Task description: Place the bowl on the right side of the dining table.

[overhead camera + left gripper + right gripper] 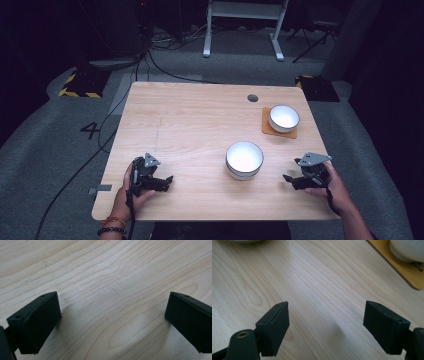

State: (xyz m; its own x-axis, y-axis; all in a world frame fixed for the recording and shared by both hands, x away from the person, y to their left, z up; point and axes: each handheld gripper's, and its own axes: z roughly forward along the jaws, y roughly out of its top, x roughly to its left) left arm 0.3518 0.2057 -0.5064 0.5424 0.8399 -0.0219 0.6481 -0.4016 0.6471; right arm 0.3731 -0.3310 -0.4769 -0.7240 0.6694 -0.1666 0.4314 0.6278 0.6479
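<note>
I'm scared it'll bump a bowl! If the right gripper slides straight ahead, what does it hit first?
Probably nothing: the right gripper points along bare table, between the near bowl on its left and the far bowl on its right.

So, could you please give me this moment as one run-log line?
left gripper: open, resting on table | right gripper: open, resting on table | near bowl: untouched, between grippers | far bowl: on orange mat

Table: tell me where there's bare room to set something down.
Table: the whole left half is bare, from the far edge to the left gripper. Bare strip too between both grippers. Crowded at right: near bowl, far bowl on its mat, right gripper.
</note>
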